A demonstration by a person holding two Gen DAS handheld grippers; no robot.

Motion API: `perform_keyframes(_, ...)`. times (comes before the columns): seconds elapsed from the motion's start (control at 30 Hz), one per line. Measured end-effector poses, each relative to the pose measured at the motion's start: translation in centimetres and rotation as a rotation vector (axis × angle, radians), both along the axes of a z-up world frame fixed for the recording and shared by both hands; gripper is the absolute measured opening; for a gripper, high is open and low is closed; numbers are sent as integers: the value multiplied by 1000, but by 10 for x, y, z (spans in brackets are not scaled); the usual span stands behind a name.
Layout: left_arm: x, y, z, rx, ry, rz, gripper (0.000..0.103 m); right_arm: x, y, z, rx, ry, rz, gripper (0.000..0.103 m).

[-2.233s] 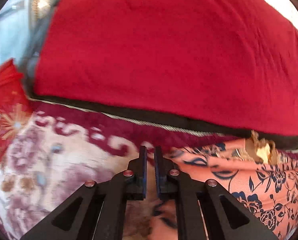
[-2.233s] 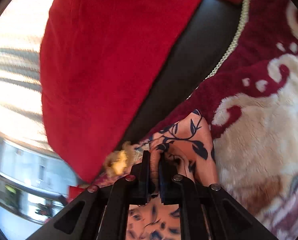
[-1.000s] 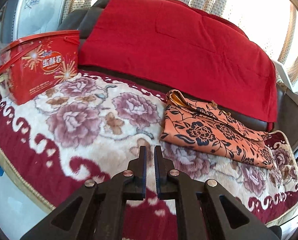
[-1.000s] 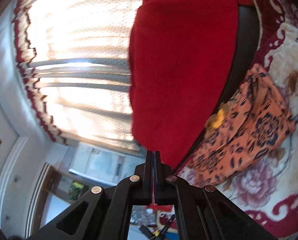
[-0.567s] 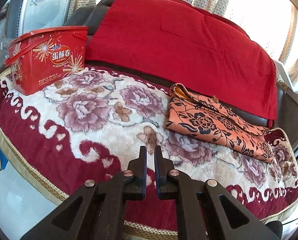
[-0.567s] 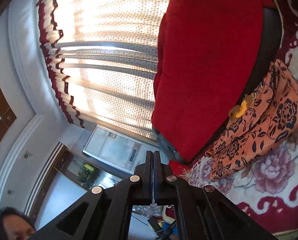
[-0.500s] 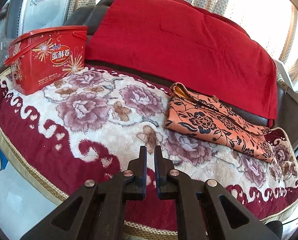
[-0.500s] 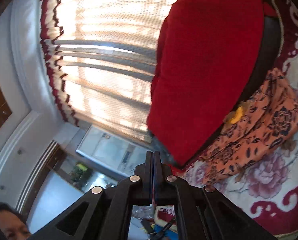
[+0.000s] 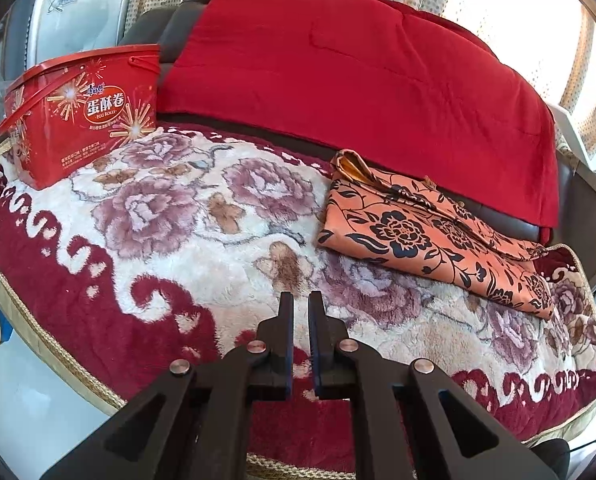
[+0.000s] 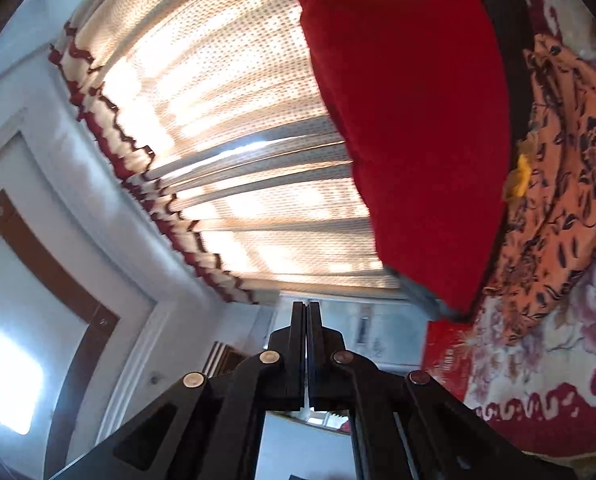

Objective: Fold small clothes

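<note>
Since a moment ago the right gripper (image 10: 307,308) has tilted further toward the curtains, jaws pressed together and empty. Left gripper (image 9: 300,300) is barely parted, holding nothing. Folded orange floral garment (image 9: 429,236) lies right of centre; soft, light, best pinched at its corner.

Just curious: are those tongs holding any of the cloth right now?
No. Both the left tongs and right tongs are empty; the orange garment lies folded, untouched.
</note>
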State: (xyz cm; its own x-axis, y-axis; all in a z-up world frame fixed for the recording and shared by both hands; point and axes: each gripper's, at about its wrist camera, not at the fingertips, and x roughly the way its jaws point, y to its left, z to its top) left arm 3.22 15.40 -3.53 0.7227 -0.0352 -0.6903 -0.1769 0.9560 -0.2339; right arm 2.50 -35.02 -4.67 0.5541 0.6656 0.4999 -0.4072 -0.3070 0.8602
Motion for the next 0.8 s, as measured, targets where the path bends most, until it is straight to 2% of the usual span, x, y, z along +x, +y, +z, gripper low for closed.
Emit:
perform_keyframes(0.13, 3, -3, 0, 1, -1, -5, 7, -2, 7, 2, 34, -84, 34, 0)
perform_keyframes(0.37, 8, -3, 4, -2, -14, -5, 7, -5, 19, 4, 56, -177, 82, 0)
perform_keyframes(0.4, 11, -3, 4, -9, -13, -7, 7, -3, 21, 3, 36, -177, 84, 1)
perform_keyframes(0.47, 16, -3, 2, -36, 0, -9, 8, -4, 23, -2, -139, -100, 18, 2)
perform_keyframes(0.5, 20, -2, -1, -59, 18, -2, 10, -4, 23, -8, -228, -38, -18, 12)
perform_keyframes(0.53, 25, -1, -4, -79, 38, 5, 23, -5, 22, -15, -352, 44, -62, 58)
perform_keyframes(0.57, 30, 0, -7, -101, 55, 9, 42, -5, 23, -25, -476, 133, -109, 90)
perform_keyframes(0.6, 36, 2, -11, -127, 72, 12, 50, -8, 21, -38, -576, 234, -174, 102)
perform_keyframes(0.63, 39, 3, -14, -144, 76, 16, 53, -9, 20, -52, -632, 291, -185, 103)
perform_keyframes(0.73, 56, 0, -22, -191, 96, 8, 53, -9, 15, -84, -638, 408, -187, 103)
perform_keyframes(0.8, 71, -4, -25, -236, 99, -14, 53, -5, 13, -91, -641, 429, -193, 102)
